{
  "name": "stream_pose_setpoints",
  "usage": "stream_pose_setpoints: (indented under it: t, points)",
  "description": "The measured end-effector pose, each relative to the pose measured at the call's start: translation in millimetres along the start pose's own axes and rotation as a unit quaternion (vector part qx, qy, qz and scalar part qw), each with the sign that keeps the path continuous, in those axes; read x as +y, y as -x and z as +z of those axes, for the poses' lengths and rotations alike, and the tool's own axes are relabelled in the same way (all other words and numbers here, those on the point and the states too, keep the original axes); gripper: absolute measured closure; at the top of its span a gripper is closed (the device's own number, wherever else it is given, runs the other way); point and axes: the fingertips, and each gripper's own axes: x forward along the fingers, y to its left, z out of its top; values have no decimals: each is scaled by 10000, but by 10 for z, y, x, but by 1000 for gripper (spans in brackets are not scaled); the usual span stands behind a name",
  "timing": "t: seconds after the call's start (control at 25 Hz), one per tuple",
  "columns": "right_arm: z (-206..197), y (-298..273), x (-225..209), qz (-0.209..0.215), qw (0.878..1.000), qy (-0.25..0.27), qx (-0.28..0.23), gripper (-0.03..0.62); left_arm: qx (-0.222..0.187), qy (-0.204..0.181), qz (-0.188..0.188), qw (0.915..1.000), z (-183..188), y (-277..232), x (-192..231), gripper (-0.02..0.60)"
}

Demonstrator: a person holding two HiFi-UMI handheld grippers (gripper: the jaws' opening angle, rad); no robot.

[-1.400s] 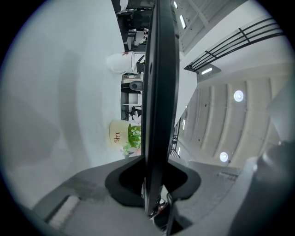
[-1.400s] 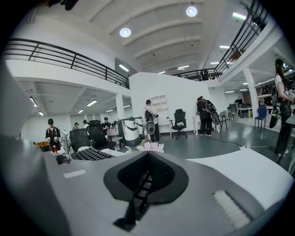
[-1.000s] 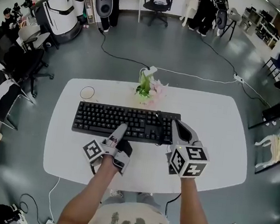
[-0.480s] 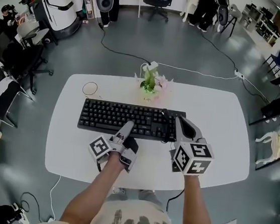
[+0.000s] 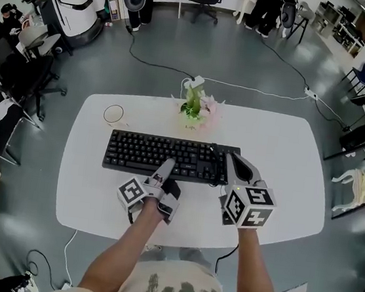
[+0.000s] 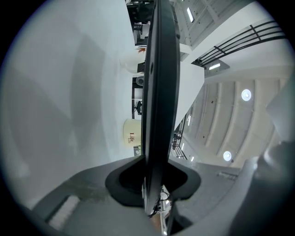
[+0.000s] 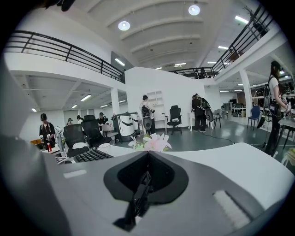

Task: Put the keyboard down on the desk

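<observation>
A black keyboard (image 5: 161,154) lies lengthwise across the middle of the white desk (image 5: 283,187). My left gripper (image 5: 166,168) is shut on its near long edge, a little right of centre. In the left gripper view the keyboard (image 6: 159,92) stands edge-on between the jaws of that gripper (image 6: 154,179), close beside the white desktop. My right gripper (image 5: 232,163) is at the keyboard's near right corner. In the right gripper view its jaws (image 7: 145,177) are shut on a thin black edge, with the keys (image 7: 87,155) stretching away to the left. Whether the keyboard rests on the desk I cannot tell.
A pot of pink flowers (image 5: 197,107) stands just behind the keyboard, and a round cup (image 5: 114,114) sits at the back left. Office chairs (image 5: 4,120) crowd the desk's left side. A cable and power strip (image 5: 195,83) lie on the floor behind. People stand far off.
Both grippers and the keyboard have sunk slightly toward the desktop, the left side more. Both grips are unchanged.
</observation>
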Motion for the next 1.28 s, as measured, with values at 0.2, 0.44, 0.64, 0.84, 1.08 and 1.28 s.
stream_pose_setpoints:
  t: [0.2,0.44,0.64,0.84,1.08,1.28]
  points:
    - [-54,-31,-50,-7,10000,-36,80,594,-46,77,43,10000,-9,-44,150,492]
    - [-120,-94,-56,27,9998,-53,202,594,-82,103,214,9997,17,-68,319,493]
    - [-165,-153,-73,41,9995,-72,289,594,-127,158,314,9993,39,-89,424,492]
    - [-187,-193,-76,78,9994,-49,325,594,-133,199,408,9989,49,-107,513,492]
    - [-223,-244,-68,119,9991,-23,396,594,-124,299,503,9982,62,-123,610,492]
    - [-222,-265,-64,111,9991,-33,418,594,-159,390,630,9971,71,-132,624,486]
